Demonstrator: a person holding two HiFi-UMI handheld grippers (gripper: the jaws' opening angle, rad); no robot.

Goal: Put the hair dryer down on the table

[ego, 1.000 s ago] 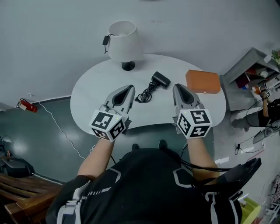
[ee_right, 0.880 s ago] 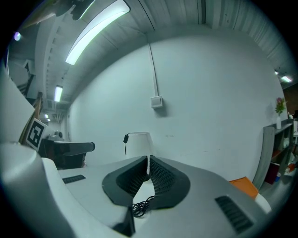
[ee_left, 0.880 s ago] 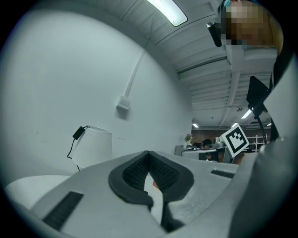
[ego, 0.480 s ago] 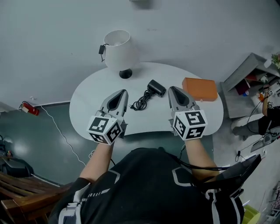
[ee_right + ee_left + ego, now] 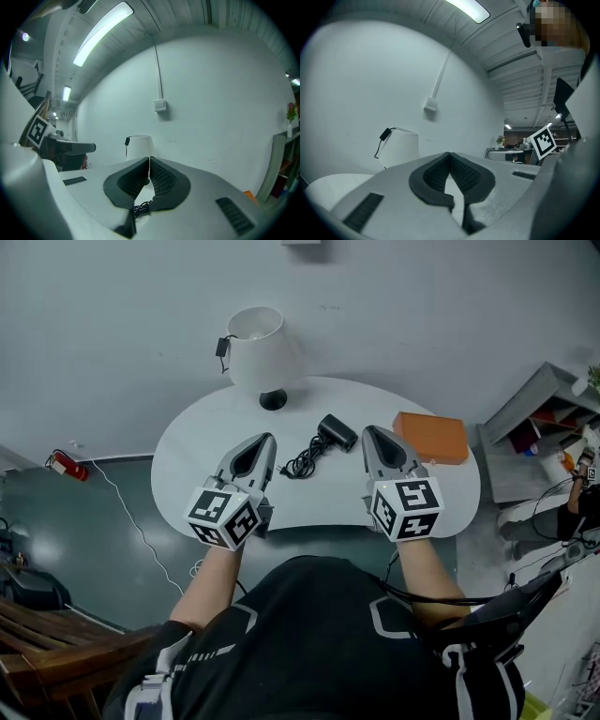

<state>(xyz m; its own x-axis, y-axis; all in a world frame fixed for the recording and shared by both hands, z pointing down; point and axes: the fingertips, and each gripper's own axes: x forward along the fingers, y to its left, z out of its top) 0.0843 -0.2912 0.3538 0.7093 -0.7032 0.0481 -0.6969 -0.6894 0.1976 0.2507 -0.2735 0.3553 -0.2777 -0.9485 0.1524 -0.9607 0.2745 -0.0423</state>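
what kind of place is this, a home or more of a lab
Likely a lab or workshop space, not a home: a ceiling strip light, what looks like a fire extinguisher on the floor, and cluttered grey shelving beside the white table.

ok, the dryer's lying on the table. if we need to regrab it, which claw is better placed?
Right, probably. The right claw sits with its tip just beside the hair dryer; the left claw is farther off, across the coiled cord. Both are shut and empty, so either must open first.
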